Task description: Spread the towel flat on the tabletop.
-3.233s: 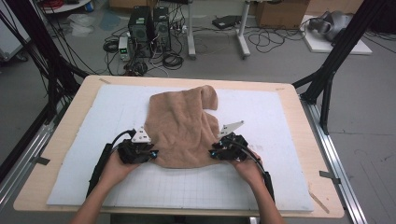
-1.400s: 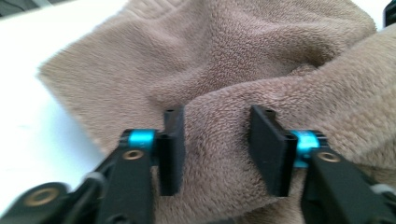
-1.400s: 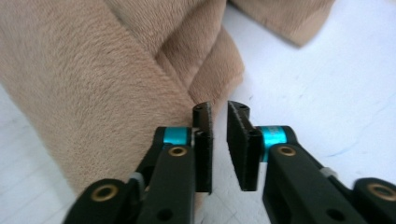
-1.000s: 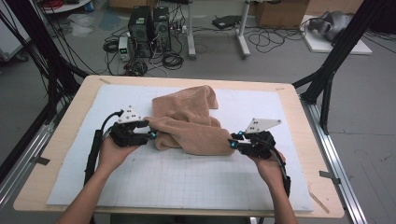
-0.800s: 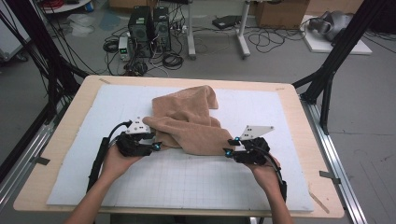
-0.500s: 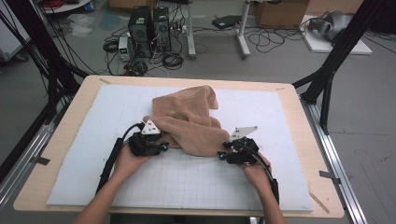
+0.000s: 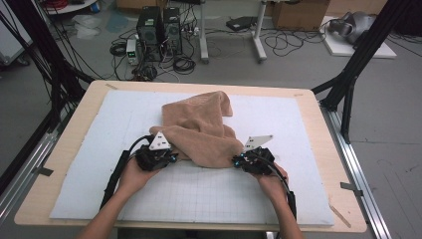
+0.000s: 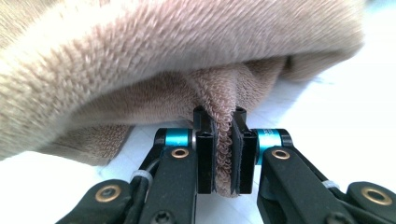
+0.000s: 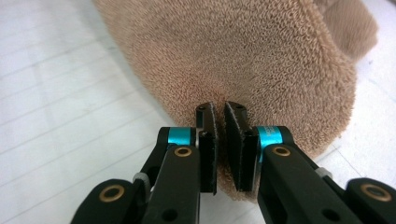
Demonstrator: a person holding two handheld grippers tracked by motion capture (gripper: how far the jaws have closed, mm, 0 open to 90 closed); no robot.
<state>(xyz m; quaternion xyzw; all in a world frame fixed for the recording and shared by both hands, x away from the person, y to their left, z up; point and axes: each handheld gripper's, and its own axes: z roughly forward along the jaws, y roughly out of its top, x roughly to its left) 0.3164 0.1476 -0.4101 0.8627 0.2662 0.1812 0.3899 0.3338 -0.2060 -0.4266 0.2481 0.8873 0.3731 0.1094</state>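
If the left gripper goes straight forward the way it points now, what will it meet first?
The left gripper is shut on an edge of the tan towel, its jaws having just closed. Straight ahead, it would probably press into the bulging fold of that same towel just beyond its fingertips, though how near is hard to judge.

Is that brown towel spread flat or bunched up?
Bunched up. The towel lies in rumpled, overlapping folds on the white mat, its near edge doubled over.

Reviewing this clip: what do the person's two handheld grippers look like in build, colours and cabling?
Both the left gripper and right gripper are black, each topped by a grey three-cornered plate. Up close: flat black pads, cyan collars, brass-coloured pivot pins. A black cable trails back along each bare forearm.
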